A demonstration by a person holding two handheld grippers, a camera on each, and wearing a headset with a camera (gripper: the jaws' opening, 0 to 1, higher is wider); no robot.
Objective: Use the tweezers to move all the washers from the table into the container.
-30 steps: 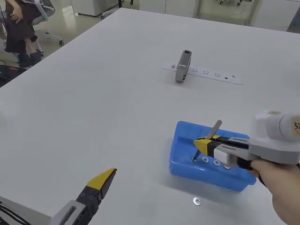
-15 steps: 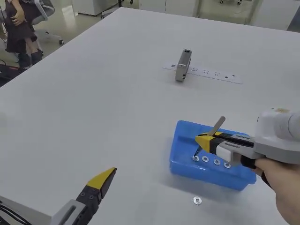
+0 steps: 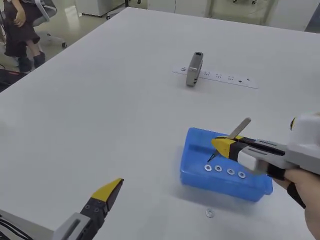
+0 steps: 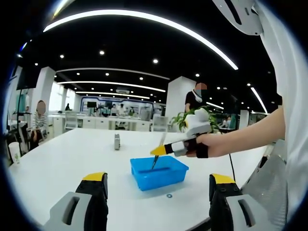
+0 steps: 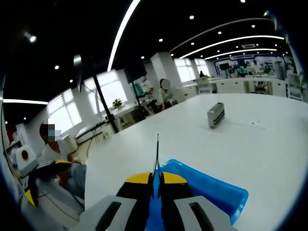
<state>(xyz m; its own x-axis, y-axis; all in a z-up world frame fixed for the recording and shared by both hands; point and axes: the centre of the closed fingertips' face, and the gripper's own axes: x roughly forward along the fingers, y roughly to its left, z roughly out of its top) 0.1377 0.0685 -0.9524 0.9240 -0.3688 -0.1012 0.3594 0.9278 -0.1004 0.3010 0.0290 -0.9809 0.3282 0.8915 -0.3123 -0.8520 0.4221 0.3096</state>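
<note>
White bench (image 3: 125,100) bears a blue plastic container (image 3: 220,187) with four steel washers (image 3: 218,168); right gripper (image 3: 220,145) pinches metal tweezers (image 3: 240,126) above it, left gripper (image 3: 110,191) spread; drop seemingly done, next needs pinching the lone washer (image 3: 209,213) toward the bench's near edge.

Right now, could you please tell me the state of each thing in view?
Container: upright, open-topped, four washers inside.
Tweezers: gripped, tips pointing down into the container.
Right tongs: shut on the tweezers.
Left tongs: open, empty.
Loose washer: flat on the table, outside the container.
</note>
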